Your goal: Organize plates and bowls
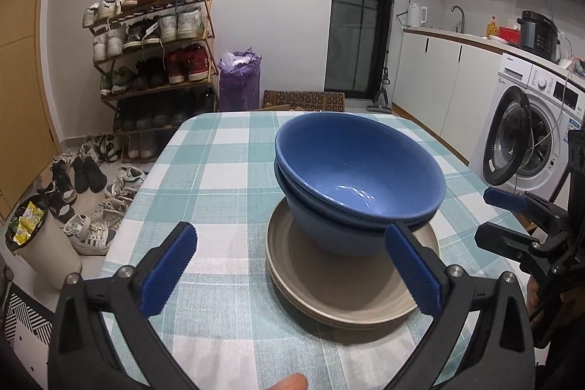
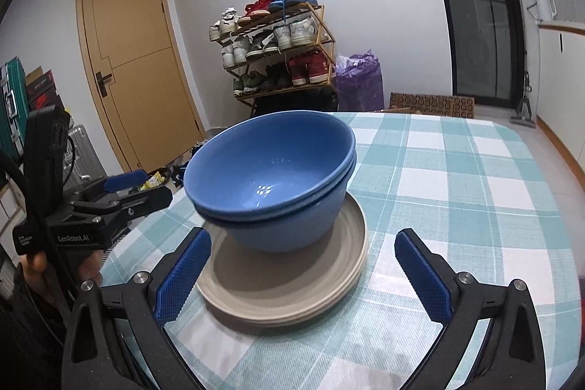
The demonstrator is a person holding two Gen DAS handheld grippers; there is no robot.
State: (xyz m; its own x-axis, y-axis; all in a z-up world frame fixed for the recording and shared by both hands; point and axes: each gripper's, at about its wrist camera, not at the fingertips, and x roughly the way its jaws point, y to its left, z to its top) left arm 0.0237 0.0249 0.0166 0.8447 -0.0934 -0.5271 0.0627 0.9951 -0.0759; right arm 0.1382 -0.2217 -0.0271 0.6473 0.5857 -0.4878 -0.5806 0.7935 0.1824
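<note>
Left wrist view: we see two blue bowls [image 1: 360, 178] nested on stacked beige plates [image 1: 347, 284] mid-desk [image 1: 226, 178], both grippers' jaws wide apart, empty; organizing looks done.

- "GenRobot.AI" in white on black body of left gripper [image 2: 146, 187], seen in right wrist view
- small white 3-line label at that body's end, too small to read
- washing machine [image 1: 526, 119]: brand mark + panel print, too blurred to read
</note>
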